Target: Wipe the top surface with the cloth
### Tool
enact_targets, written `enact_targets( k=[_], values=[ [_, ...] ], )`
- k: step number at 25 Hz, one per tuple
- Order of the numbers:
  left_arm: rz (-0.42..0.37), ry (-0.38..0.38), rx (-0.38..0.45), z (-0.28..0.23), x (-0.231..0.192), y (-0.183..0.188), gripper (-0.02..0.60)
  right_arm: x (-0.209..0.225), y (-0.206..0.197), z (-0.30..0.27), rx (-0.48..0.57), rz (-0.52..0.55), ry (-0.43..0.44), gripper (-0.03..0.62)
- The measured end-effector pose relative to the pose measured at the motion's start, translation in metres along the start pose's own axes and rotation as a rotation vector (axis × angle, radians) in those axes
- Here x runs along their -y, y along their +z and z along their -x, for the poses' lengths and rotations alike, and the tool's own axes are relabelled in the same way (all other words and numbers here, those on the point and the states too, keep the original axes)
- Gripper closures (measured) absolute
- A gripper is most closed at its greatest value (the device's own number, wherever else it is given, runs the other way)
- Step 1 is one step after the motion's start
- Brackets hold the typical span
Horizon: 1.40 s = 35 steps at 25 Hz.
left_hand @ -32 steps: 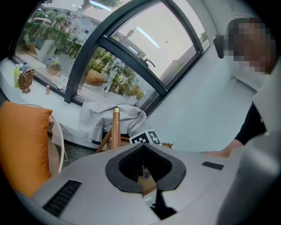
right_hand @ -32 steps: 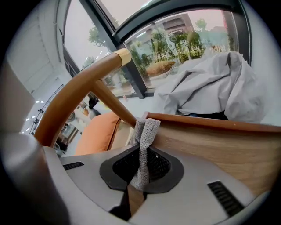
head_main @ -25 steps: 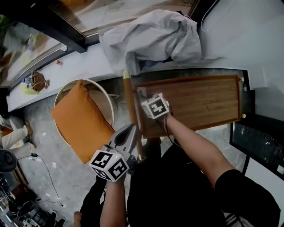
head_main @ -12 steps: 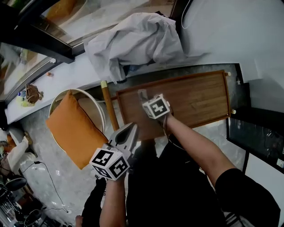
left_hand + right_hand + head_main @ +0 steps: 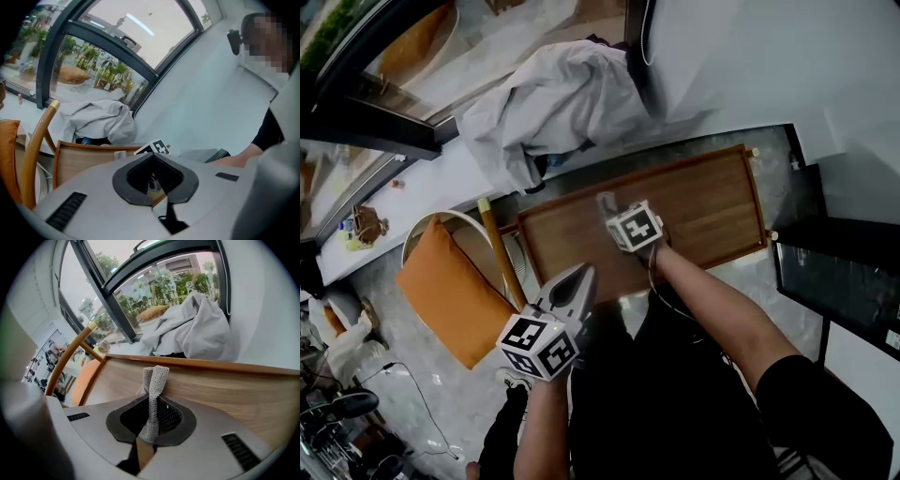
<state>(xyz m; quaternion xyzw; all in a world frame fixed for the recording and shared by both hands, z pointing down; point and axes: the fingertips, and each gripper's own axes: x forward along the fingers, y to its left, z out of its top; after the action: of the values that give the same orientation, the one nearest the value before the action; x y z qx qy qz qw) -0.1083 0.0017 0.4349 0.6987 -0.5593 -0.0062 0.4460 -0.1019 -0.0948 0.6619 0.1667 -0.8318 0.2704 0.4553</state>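
The right gripper (image 5: 151, 404) is clamped on the cloth (image 5: 156, 376). This is a narrow grey woven strip pinched between the jaws, with its free end sticking out past the tips in a loose twist. Straight ahead of that end lies the table top (image 5: 225, 385), brown wood with a low raised rim (image 5: 197, 363) along its far edge. No view settles whether the cloth is pressed to the wood or hangs just above it.

In the head view the right gripper is over the top, left of its middle. The top's long axis runs crosswise to the gripper's line of reach, so most of the bare wood (image 5: 703, 202) stretches off to the gripper's right and a shorter part to its left. By my judgement, wiping calls for sideways strokes along that long axis, more than for pushes toward the far rim.

The left gripper (image 5: 152, 176) has its jaws together on nothing. It hangs back by the person's body, short of the table's near edge, so the right arm is plainly the one placed to work.

Beyond the far rim a heap of grey fabric (image 5: 553, 103) lies on the sill. A chair with an orange cushion (image 5: 450, 291) stands off the table's left end.
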Motion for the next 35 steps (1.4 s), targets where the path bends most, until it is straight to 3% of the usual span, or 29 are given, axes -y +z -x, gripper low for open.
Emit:
enact_targets(
  k=[16, 29, 35],
  values=[
    [-0.010, -0.010, -0.036, -0.075, 0.075, -0.020, 0.571, 0.122, -0.026, 0.063, 0.015, -0.011, -0.074, 0.556],
    [-0.048, -0.049, -0.075, -0.114, 0.118, -0.027, 0.571, 0.242, -0.049, 0.127, 0.046, -0.108, -0.238, 0.556],
    [-0.048, -0.072, -0.104, -0.131, 0.123, -0.037, 0.571, 0.268, -0.055, 0.143, 0.036, -0.075, -0.313, 0.556]
  ],
)
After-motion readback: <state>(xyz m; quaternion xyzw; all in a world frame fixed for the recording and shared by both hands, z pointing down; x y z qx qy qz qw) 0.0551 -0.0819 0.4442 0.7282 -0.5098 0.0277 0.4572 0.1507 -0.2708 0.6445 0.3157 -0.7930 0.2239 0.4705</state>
